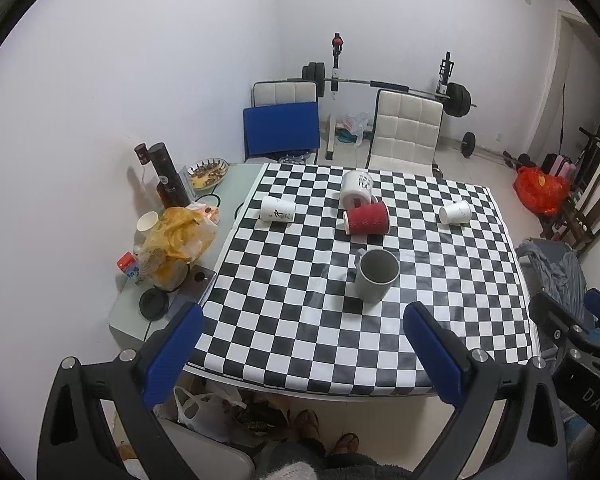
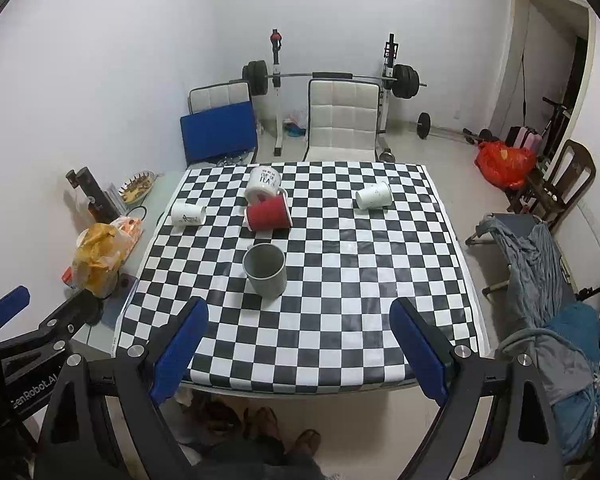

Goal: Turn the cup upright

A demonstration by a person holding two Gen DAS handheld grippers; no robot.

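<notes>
the grey mug point(image 1: 376, 275) stands upright near the middle of the checkered table point(image 2: 380, 280). behind it a red cup point(image 1: 367, 219) lies on its side, touching a tipped white mug point(image 1: 356, 189). two white paper cups point(image 2: 188, 214) point(image 2: 374, 195) lie toppled left and right. left gripper point(image 1: 304, 354) and right gripper point(image 2: 300, 350) hover at the near edge, jaws wide apart, holding nothing.

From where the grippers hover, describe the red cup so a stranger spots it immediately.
Find the checkered tablecloth. Near its middle, beyond the upright grey mug, the red cup lies on its side against a white printed mug. It is the only red, ribbed cup; the others are white or grey.
</notes>
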